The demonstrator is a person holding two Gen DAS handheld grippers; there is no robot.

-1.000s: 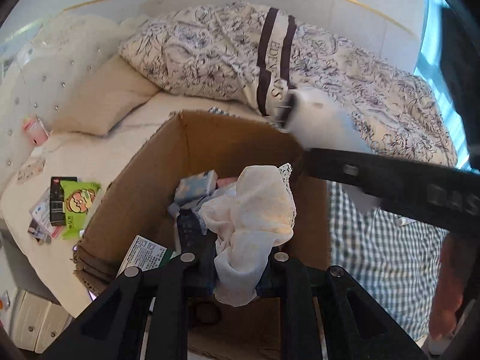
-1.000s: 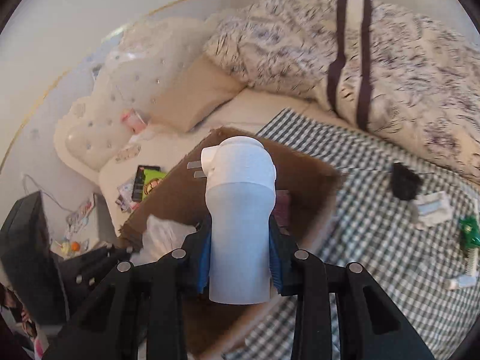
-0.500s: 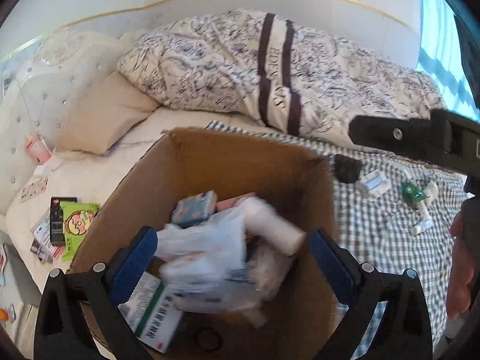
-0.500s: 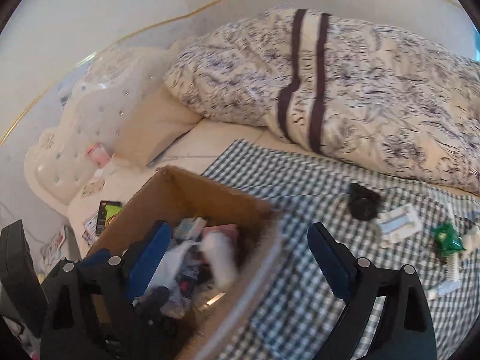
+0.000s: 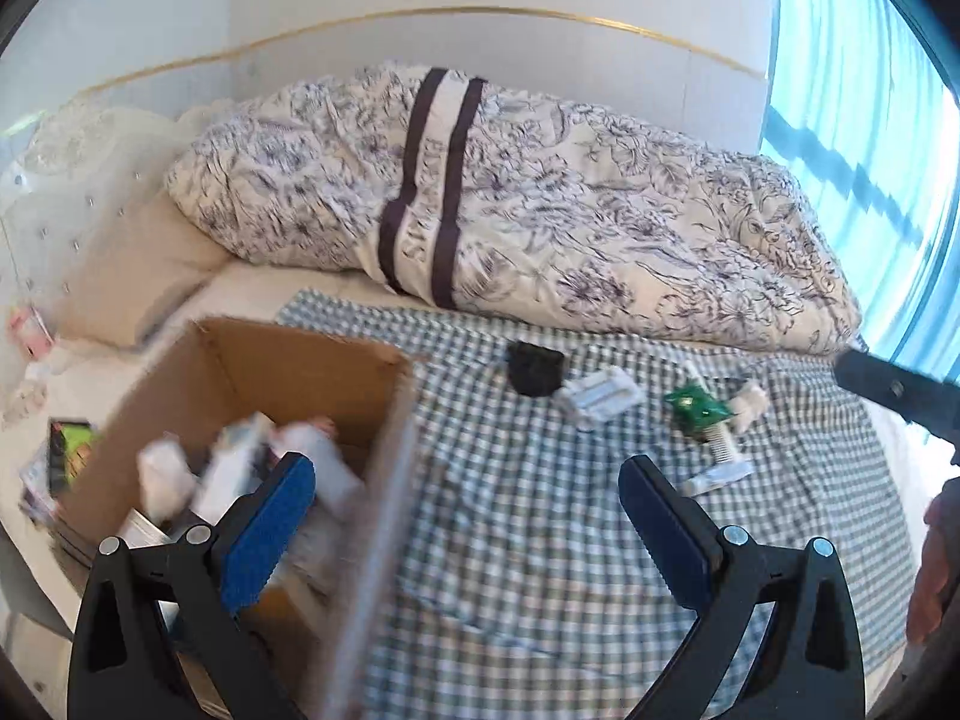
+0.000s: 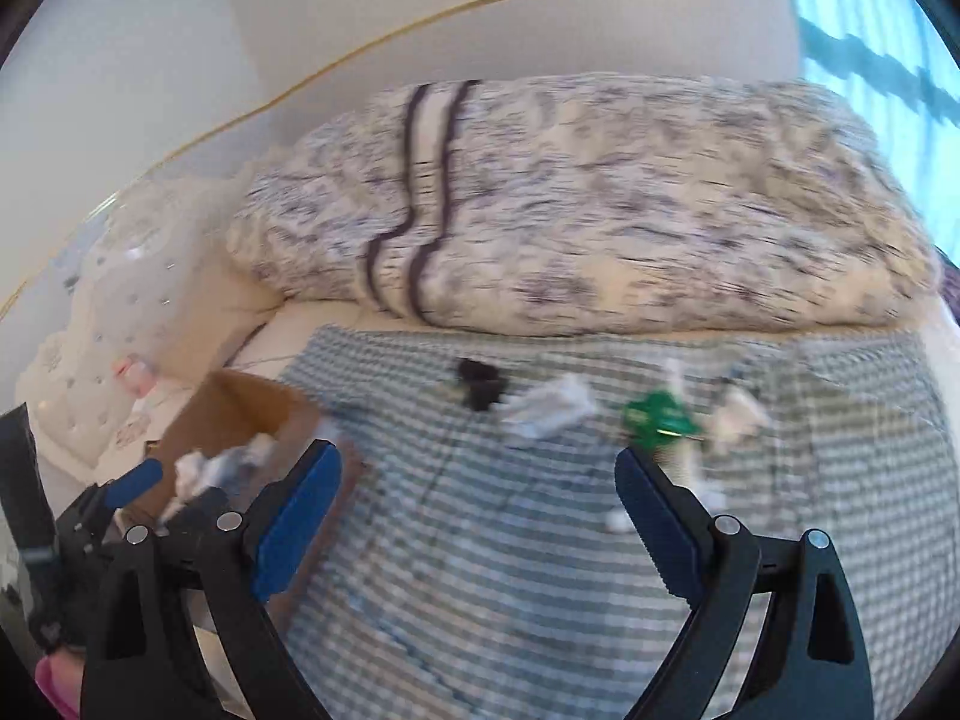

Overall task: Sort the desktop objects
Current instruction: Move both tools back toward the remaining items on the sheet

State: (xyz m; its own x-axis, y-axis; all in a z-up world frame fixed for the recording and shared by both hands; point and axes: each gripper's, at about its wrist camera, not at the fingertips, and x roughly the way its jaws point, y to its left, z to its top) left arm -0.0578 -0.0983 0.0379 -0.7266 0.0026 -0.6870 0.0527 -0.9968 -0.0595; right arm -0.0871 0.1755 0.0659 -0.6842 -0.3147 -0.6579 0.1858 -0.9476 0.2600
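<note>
Cardboard is off to your left: the cardboard box (image 5: 288, 396) sits left of both pairs of fingers, already holding a jumble of white and pale items, and what is left to sort lies the other way, ahead of you on the checked cloth (image 5: 510, 510) spread over the bed. Your left gripper (image 5: 465, 489) is released, fingers (image 5: 270, 516) spread wide and holding nothing; your right gripper (image 6: 477, 480) is the same, splayed and bare. The row ahead runs left to right: a black object (image 5: 534, 367), a white packet (image 5: 600, 396), a green item (image 5: 696, 405) and a white tube (image 5: 717, 475). In the right wrist view, which is blurred, that tube lies just by your right-hand finger (image 6: 654, 516), the green item ahead of it, so I judge the right side nearer to those. The tube's long axis runs roughly across your fingers, slightly slanted; I'd guess you need to turn the wrist so the fingers close across its narrow width. The black object and packet lie ahead, near the middle of the left gripper's gap, well beyond the fingertips. Both grippers point forward and down at the bed
</note>
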